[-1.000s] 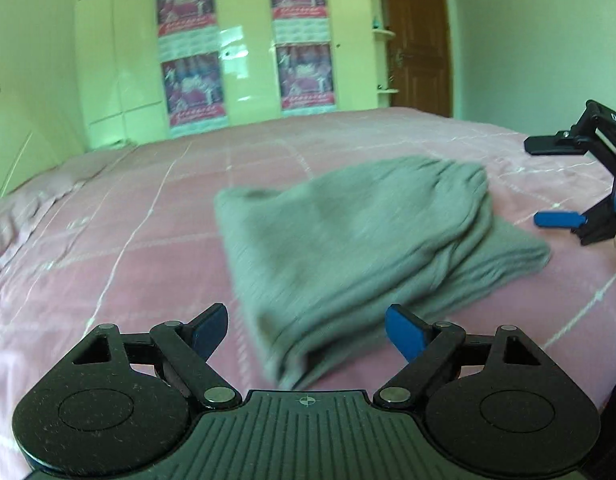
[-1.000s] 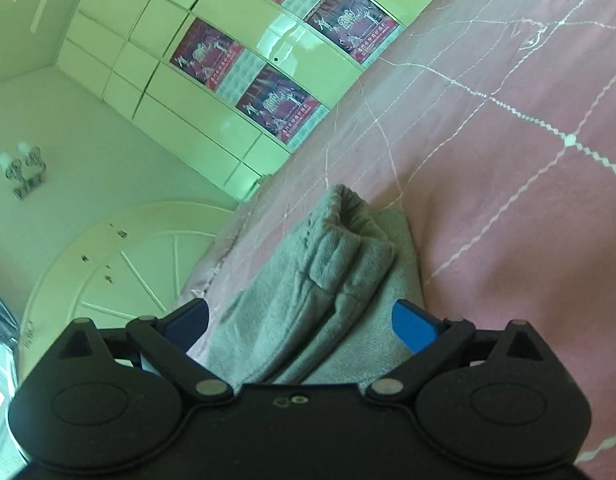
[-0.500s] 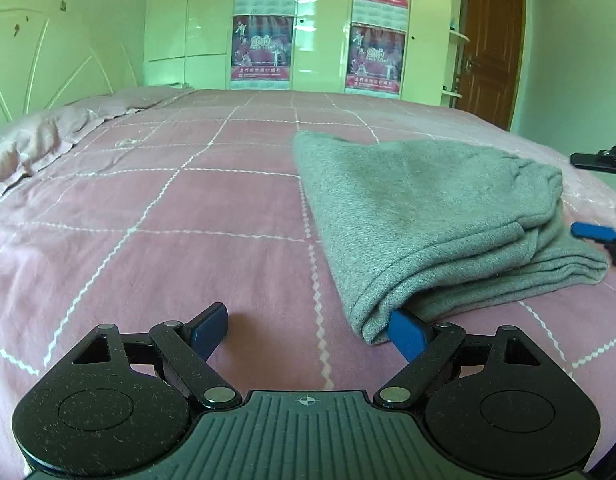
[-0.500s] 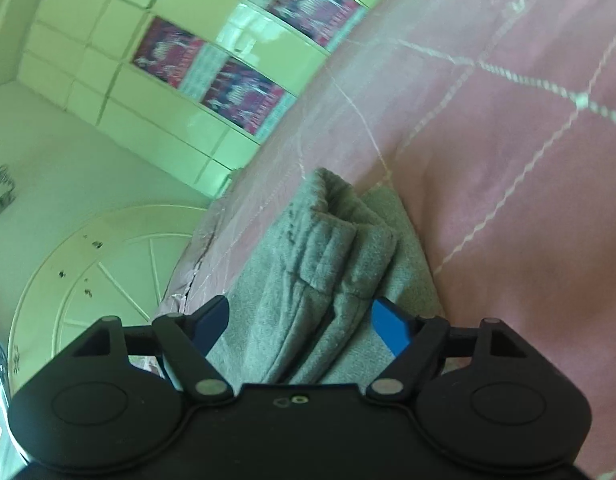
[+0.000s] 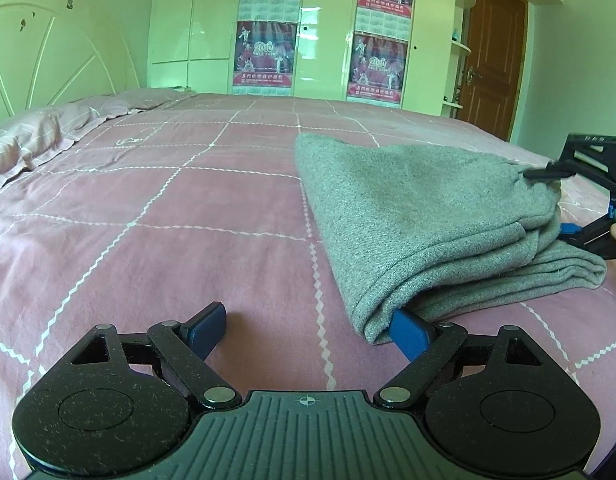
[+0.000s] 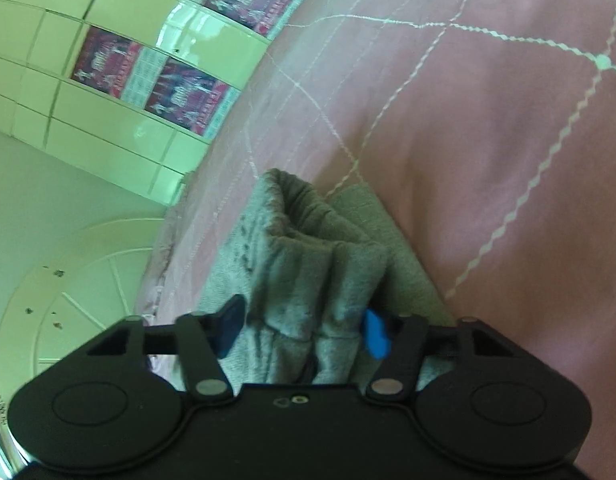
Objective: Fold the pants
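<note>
Pink bed (image 5: 147,240): folded pants (image 6: 308,280) bunched between closing right hand-held gripper (image 6: 303,330) jaws

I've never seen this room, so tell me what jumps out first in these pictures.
First the grey pants, folded into a thick bundle on the right half of the pink checked bedspread. The right gripper has just been closing around the gathered end of the bundle, while the left gripper stands wide at its near corner, one blue pad tucked under the edge. Behind the bed, red posters hang on glossy wardrobe doors.

The pants (image 5: 420,216) lie on the bed (image 5: 187,216), the wardrobe (image 5: 320,28) behind, the headboard (image 5: 39,52) left.
</note>
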`<state>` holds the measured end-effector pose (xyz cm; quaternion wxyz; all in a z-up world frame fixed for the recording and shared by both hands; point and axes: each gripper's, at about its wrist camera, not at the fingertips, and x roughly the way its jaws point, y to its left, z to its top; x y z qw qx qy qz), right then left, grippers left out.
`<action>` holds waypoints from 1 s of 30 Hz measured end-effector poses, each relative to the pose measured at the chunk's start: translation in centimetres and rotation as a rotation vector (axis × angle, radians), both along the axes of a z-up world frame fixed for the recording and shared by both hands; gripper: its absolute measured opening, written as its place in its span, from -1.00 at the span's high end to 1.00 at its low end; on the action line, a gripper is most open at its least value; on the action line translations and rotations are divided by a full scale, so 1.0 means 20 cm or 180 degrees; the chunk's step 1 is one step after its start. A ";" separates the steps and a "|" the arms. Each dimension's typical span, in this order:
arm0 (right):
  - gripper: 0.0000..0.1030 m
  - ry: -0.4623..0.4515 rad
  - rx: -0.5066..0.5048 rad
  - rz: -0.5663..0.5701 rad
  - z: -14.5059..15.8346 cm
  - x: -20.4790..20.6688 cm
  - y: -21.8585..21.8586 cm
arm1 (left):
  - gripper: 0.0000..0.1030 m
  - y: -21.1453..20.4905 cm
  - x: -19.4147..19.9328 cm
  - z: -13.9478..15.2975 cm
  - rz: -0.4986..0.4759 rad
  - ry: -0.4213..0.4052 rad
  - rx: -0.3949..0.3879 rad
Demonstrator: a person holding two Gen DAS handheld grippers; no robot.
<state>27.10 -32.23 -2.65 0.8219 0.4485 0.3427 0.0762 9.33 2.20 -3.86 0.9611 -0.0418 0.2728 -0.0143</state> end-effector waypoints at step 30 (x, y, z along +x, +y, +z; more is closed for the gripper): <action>0.38 -0.0740 -0.0358 0.0333 0.40 -0.13 0.12 | -0.91 -0.05 0.04 -0.06 0.0297 0.0010 0.0208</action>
